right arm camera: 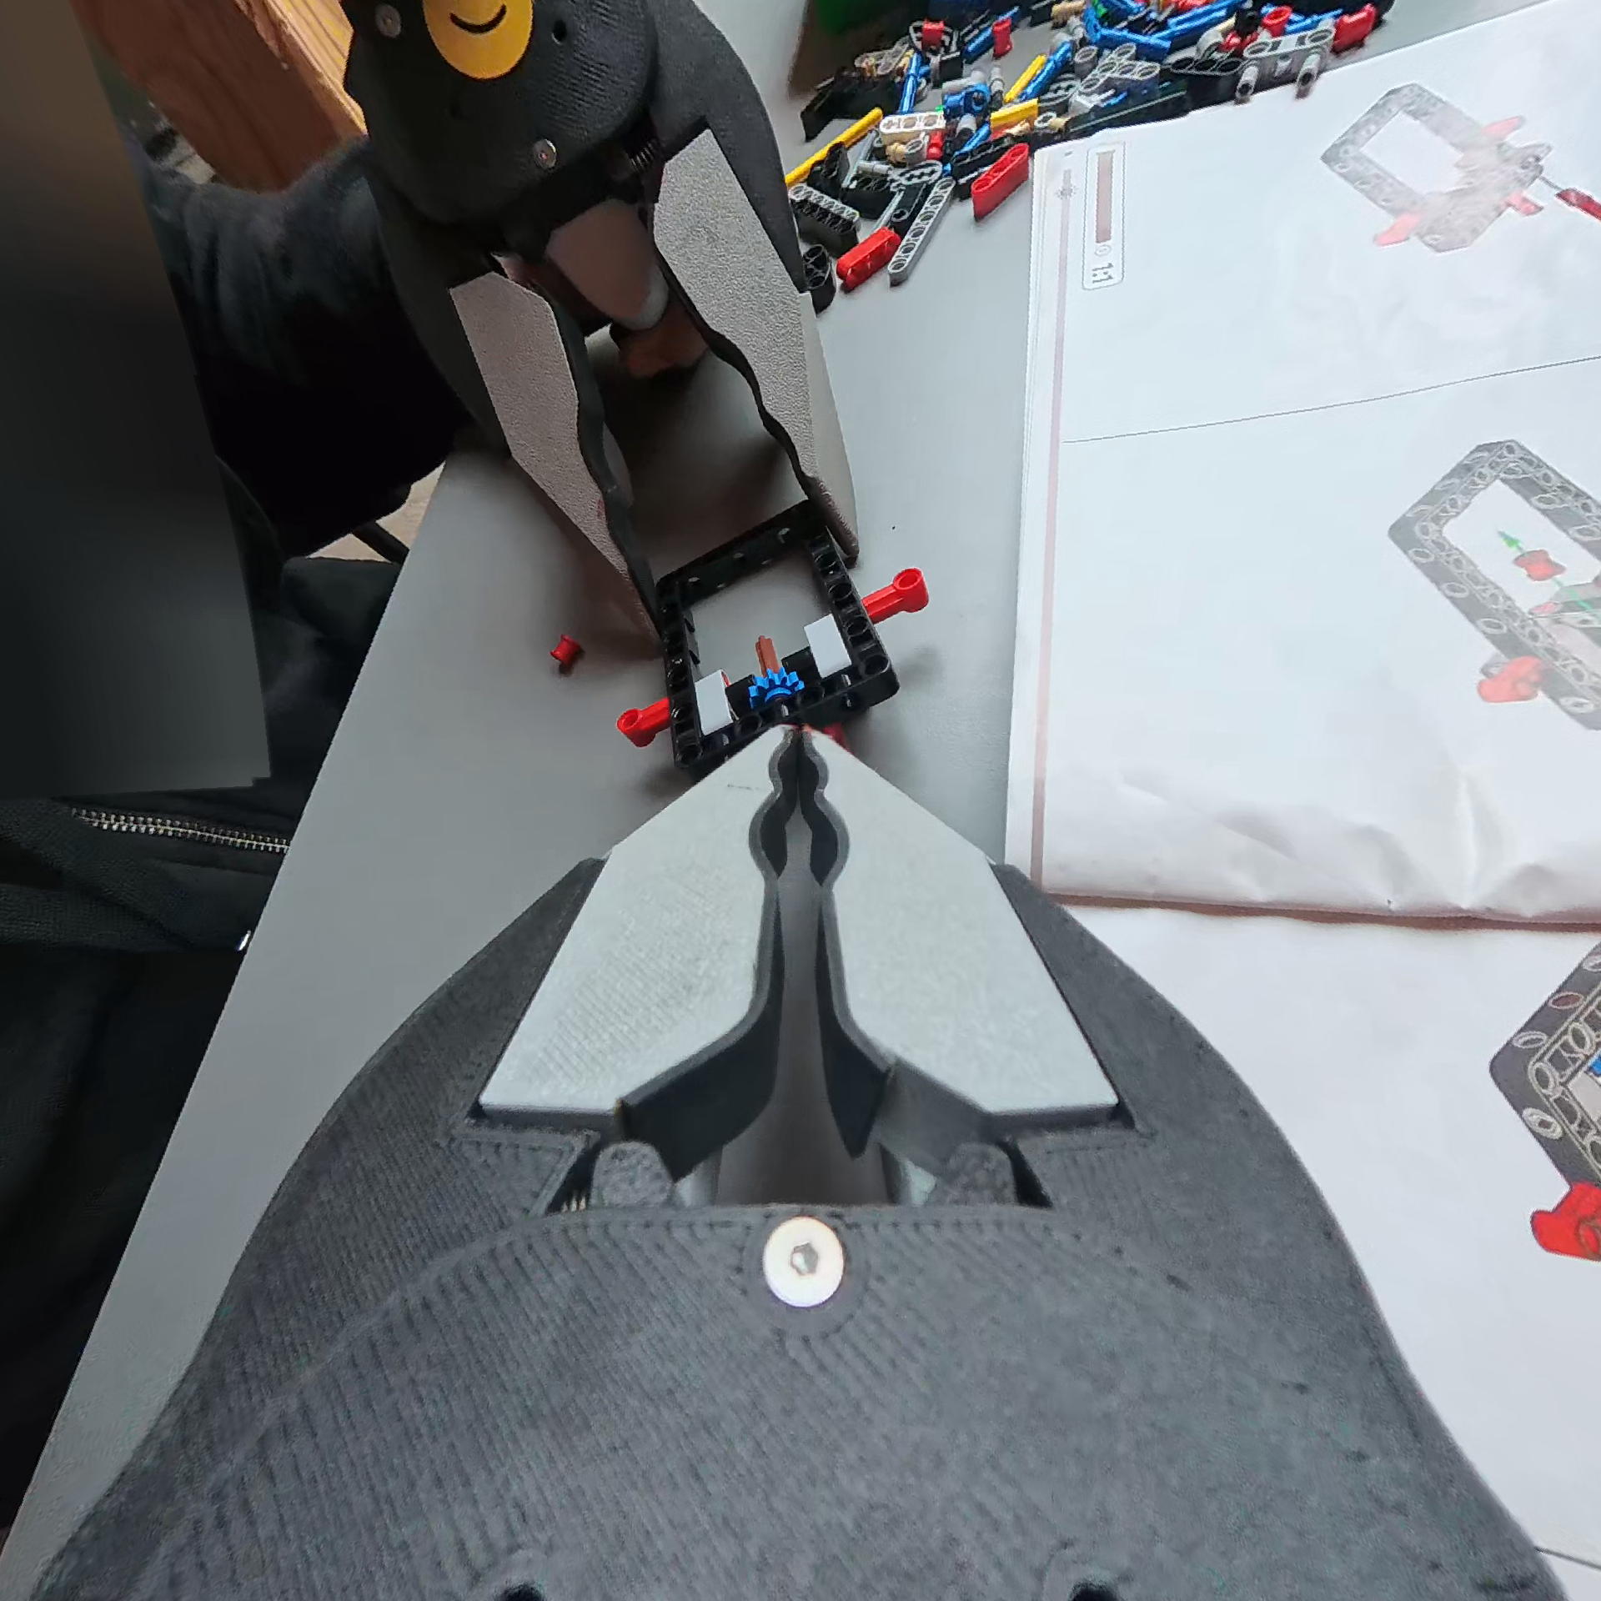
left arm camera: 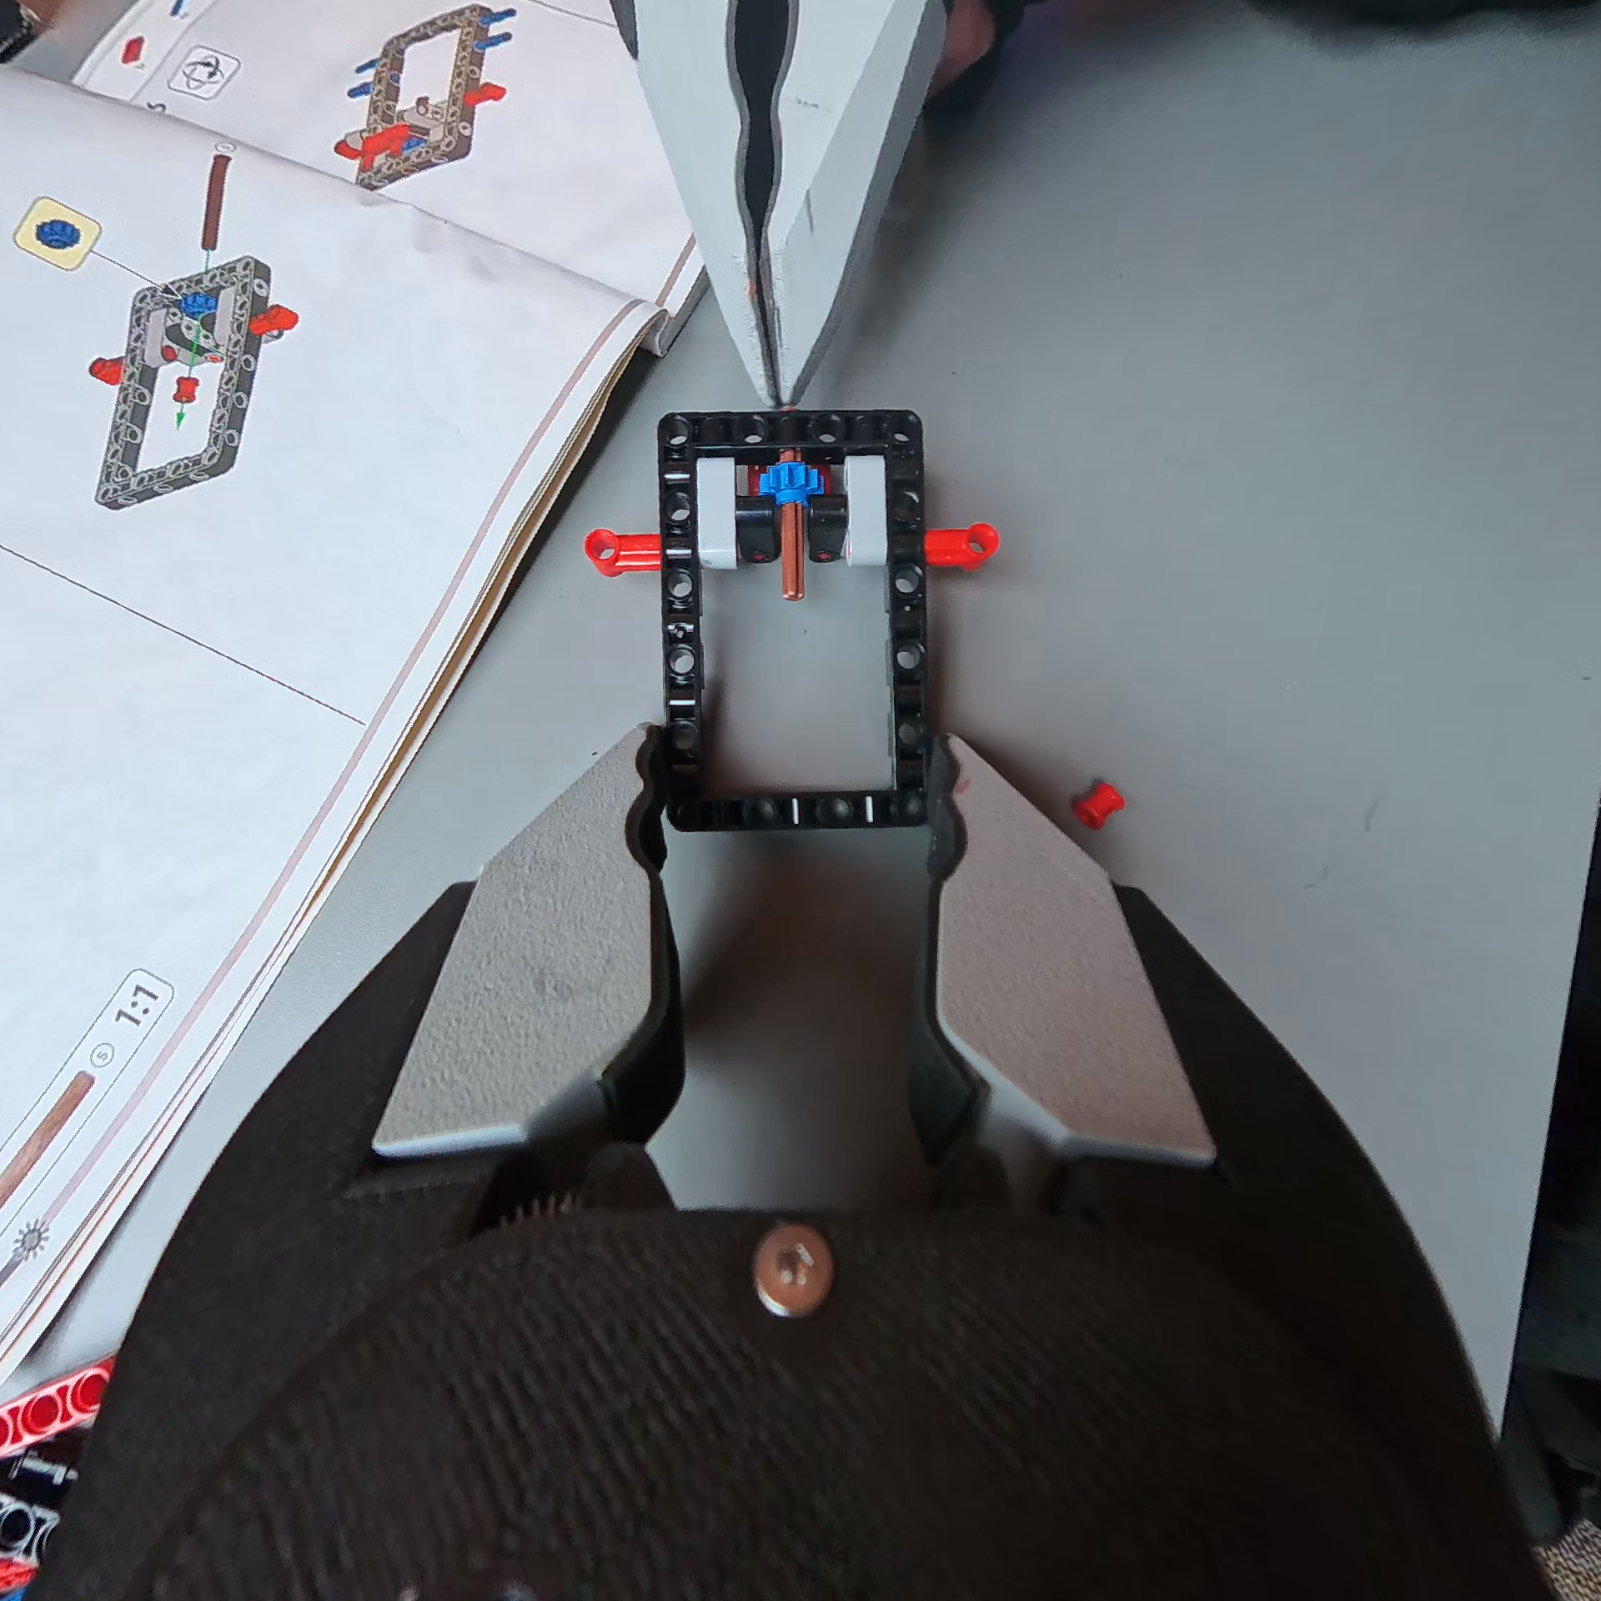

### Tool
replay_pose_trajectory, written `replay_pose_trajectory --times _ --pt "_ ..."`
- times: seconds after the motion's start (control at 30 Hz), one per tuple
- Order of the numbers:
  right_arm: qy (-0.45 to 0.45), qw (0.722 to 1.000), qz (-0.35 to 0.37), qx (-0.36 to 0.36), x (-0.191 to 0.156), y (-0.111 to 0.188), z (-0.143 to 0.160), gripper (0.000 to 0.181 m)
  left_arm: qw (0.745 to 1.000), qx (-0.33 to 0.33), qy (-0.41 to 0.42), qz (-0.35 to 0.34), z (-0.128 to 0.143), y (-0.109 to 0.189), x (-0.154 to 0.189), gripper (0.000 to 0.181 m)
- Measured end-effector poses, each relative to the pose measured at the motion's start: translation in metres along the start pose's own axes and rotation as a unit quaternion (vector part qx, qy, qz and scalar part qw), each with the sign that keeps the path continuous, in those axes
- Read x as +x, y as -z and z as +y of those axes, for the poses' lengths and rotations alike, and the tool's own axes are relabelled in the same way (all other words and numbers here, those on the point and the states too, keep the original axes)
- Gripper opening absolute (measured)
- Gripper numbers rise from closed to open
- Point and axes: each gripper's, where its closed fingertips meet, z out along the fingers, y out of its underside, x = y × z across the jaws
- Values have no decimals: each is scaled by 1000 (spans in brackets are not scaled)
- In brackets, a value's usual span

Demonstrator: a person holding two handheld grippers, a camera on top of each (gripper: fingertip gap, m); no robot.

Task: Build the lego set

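Observation:
A black rectangular frame (left arm camera: pixel 680 624) lies flat on the grey table. Inside its far end sit a blue gear (left arm camera: pixel 788 481) on a brown axle (left arm camera: pixel 793 563), two light grey beams and a red pin (left arm camera: pixel 619 550) sticking out on each side. My left gripper (left arm camera: pixel 797 767) is shut on the frame's near end, one finger on each long side. My right gripper (right arm camera: pixel 793 735) is shut, and its tip touches the frame (right arm camera: pixel 853 615) where the axle (right arm camera: pixel 767 651) enters behind the gear (right arm camera: pixel 771 687). Whether it pinches the axle end is hidden. A small loose red bush (left arm camera: pixel 1098 804) lies beside the frame.
An open instruction booklet (left arm camera: pixel 260 520) lies by the frame; it also shows in the right wrist view (right arm camera: pixel 1299 606). A pile of loose pieces (right arm camera: pixel 1040 104) sits behind it. The table edge (left arm camera: pixel 1551 1040) runs near the red bush (right arm camera: pixel 565 650). A person's dark sleeve (right arm camera: pixel 286 329) is behind the left gripper (right arm camera: pixel 745 580). Across from one pair of fingers to the other is roughly 7 cm. To reach the small loose red bush (left arm camera: pixel 1098 804) in a straight line is about 4 cm for my left fingers, about 11 cm for my right. Look for it in the right wrist view (right arm camera: pixel 566 645) too.

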Motion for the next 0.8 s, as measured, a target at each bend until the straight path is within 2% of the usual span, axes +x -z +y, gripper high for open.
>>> replay_pose_trajectory --times 0.8 --pt "16 1000 13 -12 0 -3 2 0 1000 -1 0 4 0 0 0 59"
